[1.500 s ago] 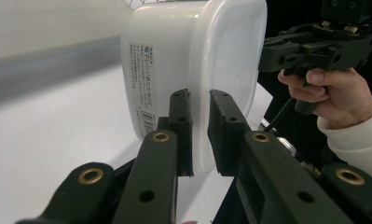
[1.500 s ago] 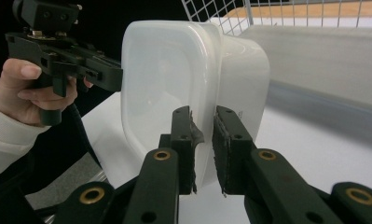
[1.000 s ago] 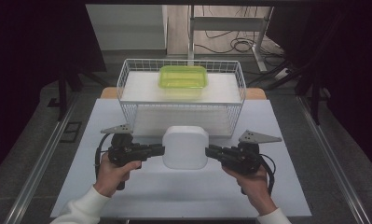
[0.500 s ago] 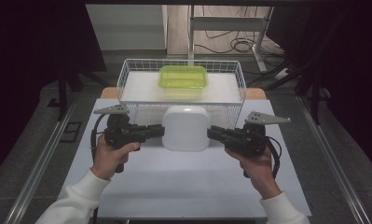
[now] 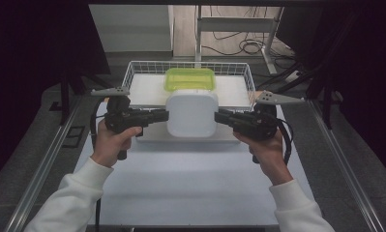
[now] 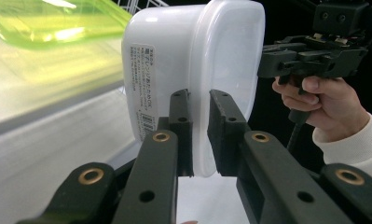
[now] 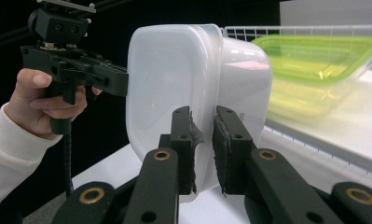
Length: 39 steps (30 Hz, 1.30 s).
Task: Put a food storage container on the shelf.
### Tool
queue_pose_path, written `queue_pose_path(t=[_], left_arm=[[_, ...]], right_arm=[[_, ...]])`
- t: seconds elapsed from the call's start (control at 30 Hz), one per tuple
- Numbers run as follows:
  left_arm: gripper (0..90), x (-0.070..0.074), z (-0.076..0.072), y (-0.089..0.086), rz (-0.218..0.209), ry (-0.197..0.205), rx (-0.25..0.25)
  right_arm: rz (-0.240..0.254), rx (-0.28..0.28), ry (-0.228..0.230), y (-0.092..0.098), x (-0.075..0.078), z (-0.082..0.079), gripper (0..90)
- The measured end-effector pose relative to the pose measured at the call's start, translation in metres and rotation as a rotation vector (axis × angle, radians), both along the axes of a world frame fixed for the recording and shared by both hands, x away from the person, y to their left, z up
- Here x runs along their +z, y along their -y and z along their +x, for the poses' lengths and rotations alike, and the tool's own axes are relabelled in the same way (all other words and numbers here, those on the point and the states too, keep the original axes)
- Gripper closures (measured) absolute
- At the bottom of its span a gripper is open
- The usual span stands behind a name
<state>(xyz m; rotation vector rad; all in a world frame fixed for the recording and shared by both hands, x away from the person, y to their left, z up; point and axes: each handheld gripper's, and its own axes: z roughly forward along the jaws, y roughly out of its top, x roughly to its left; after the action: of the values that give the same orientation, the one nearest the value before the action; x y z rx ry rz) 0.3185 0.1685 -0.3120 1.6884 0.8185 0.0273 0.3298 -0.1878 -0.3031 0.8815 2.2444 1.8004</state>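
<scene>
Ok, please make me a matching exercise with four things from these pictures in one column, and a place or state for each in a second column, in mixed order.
Things:
1. white box
2. green box
3. wire basket
4. left hand-held gripper

Places or states:
A. lies inside the basket
B. shut on the white box's left edge
C. stands at the far end of the table
D. held up between both grippers

Pairs: 1-D, 2-A, 3-C, 4-B
</scene>
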Motion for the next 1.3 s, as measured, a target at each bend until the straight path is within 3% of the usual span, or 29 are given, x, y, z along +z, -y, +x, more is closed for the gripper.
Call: queue_pose_path(t=[0.7, 1.0, 1.3], left_arm=[[80.8, 0.039, 0.051, -0.003, -0.001, 0.006, 0.004], [80.7, 0.049, 0.082, -0.007, -0.015, -0.033, 0.020], [80.4, 0.042, 0.115, -0.019, -0.066, -0.124, 0.034]], right_arm=[[0.026, -0.008, 0.000, -0.004, 0.035, 0.049, 78.1], [0.033, -0.004, -0.030, -0.006, 0.047, 0.081, 78.0], [0.044, -0.010, -0.110, -0.017, 0.045, 0.114, 77.7]])
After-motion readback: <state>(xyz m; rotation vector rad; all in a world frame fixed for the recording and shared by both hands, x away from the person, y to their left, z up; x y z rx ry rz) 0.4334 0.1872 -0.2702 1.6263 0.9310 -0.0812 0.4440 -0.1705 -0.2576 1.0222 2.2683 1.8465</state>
